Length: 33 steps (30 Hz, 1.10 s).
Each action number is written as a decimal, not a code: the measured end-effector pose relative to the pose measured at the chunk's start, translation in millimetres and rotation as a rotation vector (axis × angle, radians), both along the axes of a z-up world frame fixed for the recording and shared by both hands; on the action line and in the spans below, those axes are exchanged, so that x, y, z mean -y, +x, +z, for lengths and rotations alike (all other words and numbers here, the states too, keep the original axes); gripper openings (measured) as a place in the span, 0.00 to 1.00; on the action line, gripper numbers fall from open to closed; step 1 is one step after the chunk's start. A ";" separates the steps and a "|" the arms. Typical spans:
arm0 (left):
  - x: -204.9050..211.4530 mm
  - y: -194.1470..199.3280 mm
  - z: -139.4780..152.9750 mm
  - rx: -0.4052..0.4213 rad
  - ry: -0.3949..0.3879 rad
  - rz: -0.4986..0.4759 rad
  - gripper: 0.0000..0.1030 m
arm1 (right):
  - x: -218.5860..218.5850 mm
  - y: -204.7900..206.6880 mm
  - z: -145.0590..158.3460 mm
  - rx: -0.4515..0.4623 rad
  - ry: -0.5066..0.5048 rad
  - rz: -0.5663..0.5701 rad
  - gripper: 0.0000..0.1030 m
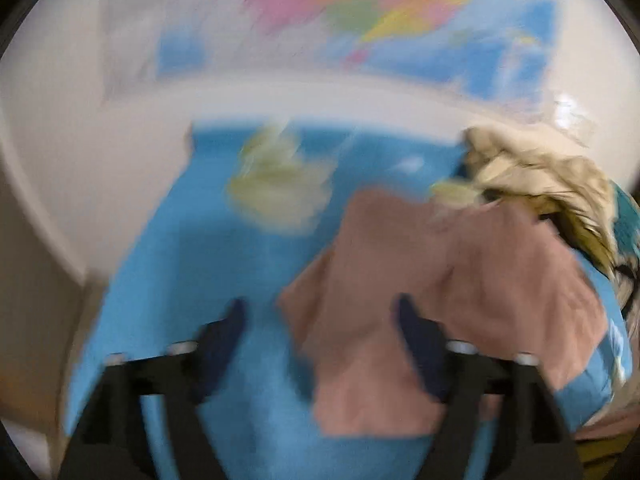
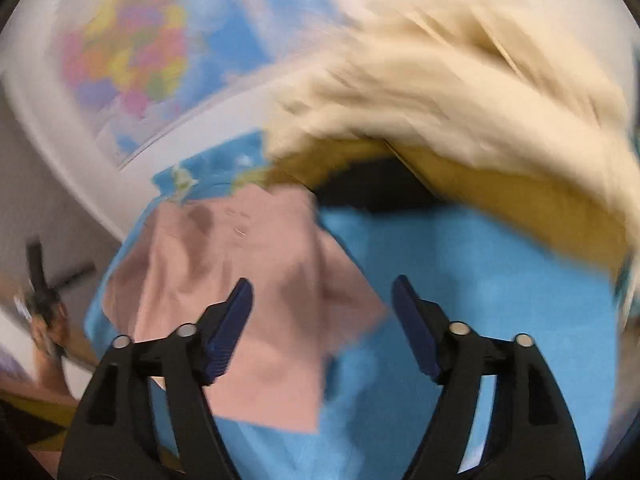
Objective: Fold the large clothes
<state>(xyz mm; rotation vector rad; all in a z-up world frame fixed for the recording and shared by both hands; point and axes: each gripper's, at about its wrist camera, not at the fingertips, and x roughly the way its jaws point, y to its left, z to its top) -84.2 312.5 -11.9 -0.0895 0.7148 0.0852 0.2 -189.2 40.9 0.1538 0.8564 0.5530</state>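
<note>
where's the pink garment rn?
The flat pink cloth garment lies on the blue map-print surface, ahead of both open tongs; the crumpled beige cloth pile sits just behind it to the right.

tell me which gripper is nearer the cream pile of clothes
Right, as far as the blur allows. The cream pile looms large just ahead of the right gripper; from the left gripper it sits smaller, off to its right.

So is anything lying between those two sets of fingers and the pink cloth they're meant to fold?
Nothing visible. Both grippers are open and empty, and the pink cloth lies flat on the blue cover just beyond the left gripper and the right gripper. The beige pile sits farther back, off to the side.
</note>
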 end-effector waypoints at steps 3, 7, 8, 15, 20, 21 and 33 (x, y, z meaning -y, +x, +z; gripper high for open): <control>38.9 29.4 2.0 -0.006 0.077 -0.128 0.81 | -62.5 15.4 5.8 0.058 -0.084 0.140 0.75; 66.8 77.5 -39.4 -0.157 0.207 -0.159 0.81 | -136.9 48.2 -29.0 0.019 -0.252 0.232 0.81; 68.9 85.4 -49.0 -0.180 0.227 -0.168 0.81 | -145.6 54.4 -36.1 0.005 -0.279 0.234 0.79; 60.5 99.2 -78.2 -0.206 0.249 -0.173 0.23 | -144.2 53.8 -47.6 0.021 -0.338 0.248 0.05; 35.5 85.9 -32.7 -0.072 0.052 -0.146 0.04 | -99.8 42.2 13.3 0.112 -0.071 0.182 0.04; 31.9 86.1 -24.5 -0.049 0.035 -0.138 0.04 | -92.4 43.8 21.4 0.138 -0.031 0.149 0.04; 30.2 153.1 -74.6 -0.187 0.216 -0.029 0.59 | -105.8 115.6 -73.0 -0.081 -0.126 0.020 0.08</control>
